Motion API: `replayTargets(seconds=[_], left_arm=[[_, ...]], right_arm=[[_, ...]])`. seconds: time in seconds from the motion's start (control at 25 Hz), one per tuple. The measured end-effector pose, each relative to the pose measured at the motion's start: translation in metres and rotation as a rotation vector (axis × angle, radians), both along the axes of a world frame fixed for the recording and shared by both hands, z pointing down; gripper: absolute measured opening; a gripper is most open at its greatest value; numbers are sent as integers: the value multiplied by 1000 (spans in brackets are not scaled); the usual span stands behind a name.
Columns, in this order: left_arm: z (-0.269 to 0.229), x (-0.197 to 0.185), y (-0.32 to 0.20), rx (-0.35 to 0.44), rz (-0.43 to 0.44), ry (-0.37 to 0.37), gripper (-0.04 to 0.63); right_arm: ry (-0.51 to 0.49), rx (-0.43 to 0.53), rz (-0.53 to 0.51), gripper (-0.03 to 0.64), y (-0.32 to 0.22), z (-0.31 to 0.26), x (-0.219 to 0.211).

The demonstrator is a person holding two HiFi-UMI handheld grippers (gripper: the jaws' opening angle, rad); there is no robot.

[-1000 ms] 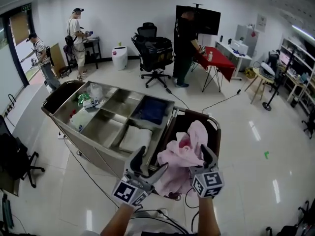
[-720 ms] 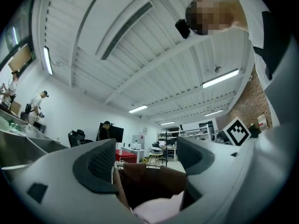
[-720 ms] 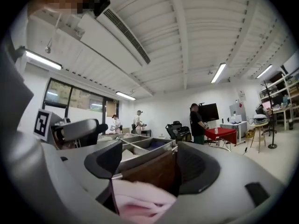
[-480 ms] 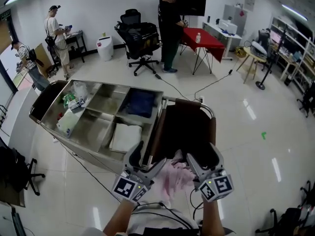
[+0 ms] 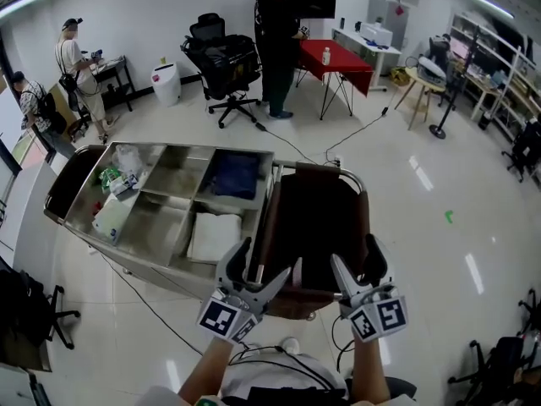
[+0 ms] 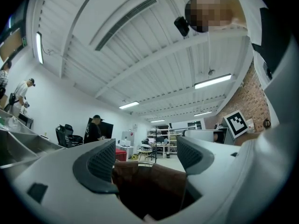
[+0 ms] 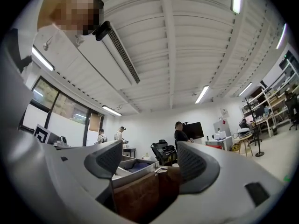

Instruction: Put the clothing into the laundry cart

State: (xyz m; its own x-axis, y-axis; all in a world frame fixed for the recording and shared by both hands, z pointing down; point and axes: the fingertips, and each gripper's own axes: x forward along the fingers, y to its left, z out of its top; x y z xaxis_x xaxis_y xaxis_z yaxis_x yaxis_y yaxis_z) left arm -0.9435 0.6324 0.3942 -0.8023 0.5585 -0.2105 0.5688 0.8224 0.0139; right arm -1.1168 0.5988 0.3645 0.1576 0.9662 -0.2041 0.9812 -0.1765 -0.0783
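Change: pink garment, held up between both grippers a second ago and lower half a second ago, gone from sight now; right jaws just been opening, nothing between them.

Head view, left gripper [image 5: 264,260]: at the near left corner of the brown bag [image 5: 269,218] of the laundry cart, pointing away from the body, jaws spread, empty.
Head view, right gripper [image 5: 355,252]: at the near right corner of the same bag, level with the left one, jaws spread, empty.
Head view, forearms: left forearm [image 5: 207,377] and right forearm [image 5: 368,377] reaching forward side by side, marker cubes facing up.
Head view, clothing: no pink cloth in sight; only the dark inside of the bag between the two grippers.
Head view, steel compartments [image 5: 127,259]: to the left of the bag, touching it; blue cloth [image 5: 235,174] in a far one, white folded cloth [image 5: 211,235] in a near one.

Left gripper view, left gripper [image 6: 145,155]: tilted slightly upward, ribbed pads well apart, nothing gripped; brown bag [image 6: 149,185] below and beyond the gap.

Right gripper view, right gripper [image 7: 147,160]: tilted slightly upward, pads apart, nothing gripped; brown bag [image 7: 140,195] under the gap, steel compartments [image 7: 133,164] beyond it.
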Motion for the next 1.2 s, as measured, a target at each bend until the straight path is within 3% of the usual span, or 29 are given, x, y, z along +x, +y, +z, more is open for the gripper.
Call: replayTargets(seconds=[0.28, 0.56, 1.2], left_arm=[[5, 5, 5, -11, -9, 42, 383], [10, 24, 12, -2, -41, 63, 383], [18, 62, 4, 9, -55, 55, 383]], right_arm=[[-46, 21, 60, 391, -3, 7, 8], [-138, 35, 225, 383, -14, 10, 3], [-171, 48, 165, 383, -14, 15, 53]])
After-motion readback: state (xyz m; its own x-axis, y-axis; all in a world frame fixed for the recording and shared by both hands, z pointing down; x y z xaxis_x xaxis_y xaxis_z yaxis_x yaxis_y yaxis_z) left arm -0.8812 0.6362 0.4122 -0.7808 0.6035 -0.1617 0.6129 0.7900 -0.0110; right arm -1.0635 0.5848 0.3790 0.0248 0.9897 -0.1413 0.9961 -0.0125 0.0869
